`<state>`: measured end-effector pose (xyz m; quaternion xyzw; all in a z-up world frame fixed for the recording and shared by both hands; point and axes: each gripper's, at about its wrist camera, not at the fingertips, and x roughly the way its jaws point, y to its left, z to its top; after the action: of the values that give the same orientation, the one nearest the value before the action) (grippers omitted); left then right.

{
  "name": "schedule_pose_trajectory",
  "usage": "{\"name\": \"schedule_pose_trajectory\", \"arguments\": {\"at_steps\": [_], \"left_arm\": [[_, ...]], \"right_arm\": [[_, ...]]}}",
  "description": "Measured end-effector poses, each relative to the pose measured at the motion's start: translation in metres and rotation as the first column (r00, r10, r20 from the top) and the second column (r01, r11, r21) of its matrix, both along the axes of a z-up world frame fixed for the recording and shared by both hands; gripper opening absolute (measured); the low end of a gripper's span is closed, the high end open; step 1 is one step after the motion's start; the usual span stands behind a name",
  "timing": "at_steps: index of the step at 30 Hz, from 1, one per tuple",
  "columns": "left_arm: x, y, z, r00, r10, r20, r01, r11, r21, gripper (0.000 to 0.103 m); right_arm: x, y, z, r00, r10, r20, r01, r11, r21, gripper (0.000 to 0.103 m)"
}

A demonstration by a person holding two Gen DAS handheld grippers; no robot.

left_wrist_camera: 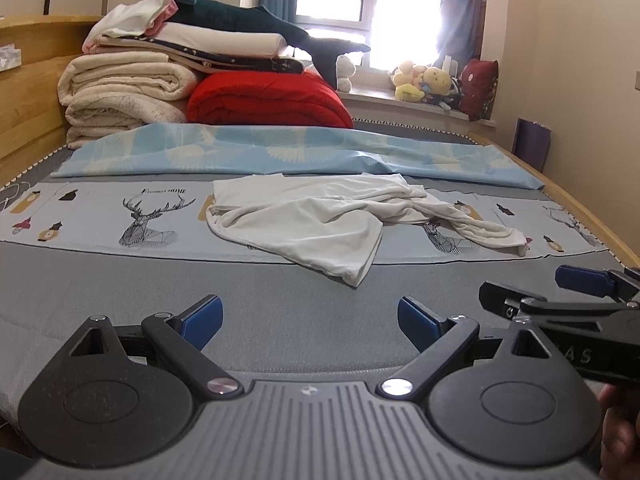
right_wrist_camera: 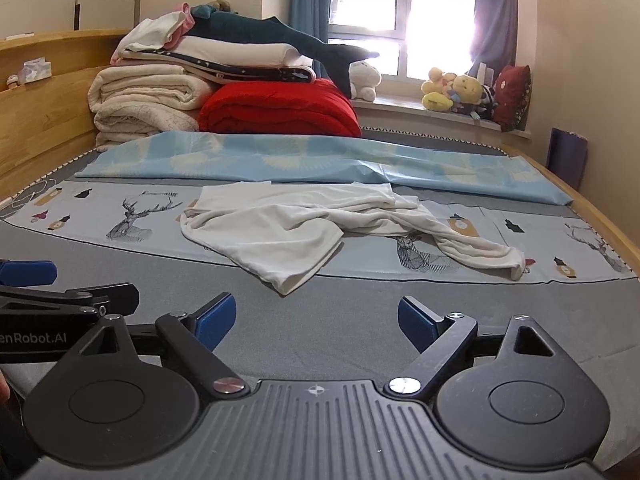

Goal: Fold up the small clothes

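Note:
A white long-sleeved garment (left_wrist_camera: 320,216) lies crumpled on the bed, on a pale blue deer-print cloth (left_wrist_camera: 120,216). One sleeve trails to the right and a corner hangs toward me. It also shows in the right wrist view (right_wrist_camera: 288,228). My left gripper (left_wrist_camera: 310,322) is open and empty, low over the grey bed cover in front of the garment. My right gripper (right_wrist_camera: 316,322) is open and empty, beside it on the right. The right gripper's side shows in the left wrist view (left_wrist_camera: 560,296). The left gripper's side shows in the right wrist view (right_wrist_camera: 60,296).
A light blue patterned sheet (left_wrist_camera: 280,152) lies behind the garment. Folded quilts with a red one (left_wrist_camera: 268,100) and a plush shark are stacked at the back left. Soft toys (left_wrist_camera: 428,82) sit on the windowsill. A wooden bed frame (left_wrist_camera: 28,92) runs along the left and right.

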<state>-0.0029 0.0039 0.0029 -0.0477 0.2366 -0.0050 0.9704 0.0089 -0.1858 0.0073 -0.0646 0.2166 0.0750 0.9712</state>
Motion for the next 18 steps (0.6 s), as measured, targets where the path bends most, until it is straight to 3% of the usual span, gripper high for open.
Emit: {"name": "schedule_pose_trajectory", "arguments": {"at_steps": [4,9,10,13,15,18], "left_arm": [[-0.004,-0.003,0.002,1.0,-0.005,0.014,0.005,1.0,0.03,0.091],[0.0,-0.009,0.0,1.0,-0.018,0.008,0.017,0.996,0.083,0.075],[0.0,-0.01,0.0,1.0,-0.022,0.003,0.022,0.997,0.08,0.068],[0.001,-0.011,-0.002,1.0,-0.018,-0.014,0.019,0.999,0.049,0.063],[0.004,-0.012,-0.004,1.0,-0.015,-0.027,0.016,0.999,0.049,0.062],[0.01,-0.015,-0.007,0.999,-0.006,-0.042,0.009,0.998,0.056,0.056]], "right_arm": [[-0.004,-0.007,0.009,0.999,-0.016,0.043,0.016,1.0,0.02,0.089],[0.008,-0.026,0.045,0.991,-0.03,0.131,0.026,0.999,0.031,0.093],[0.014,-0.03,0.05,0.988,-0.023,0.152,0.02,1.0,0.018,0.095],[0.031,-0.047,0.049,0.982,-0.033,0.188,0.039,0.999,-0.028,0.094],[0.039,-0.06,0.039,0.981,-0.083,0.176,0.086,0.996,-0.014,0.094],[0.048,-0.077,0.026,0.986,-0.142,0.093,0.137,0.989,0.06,0.087]]}}
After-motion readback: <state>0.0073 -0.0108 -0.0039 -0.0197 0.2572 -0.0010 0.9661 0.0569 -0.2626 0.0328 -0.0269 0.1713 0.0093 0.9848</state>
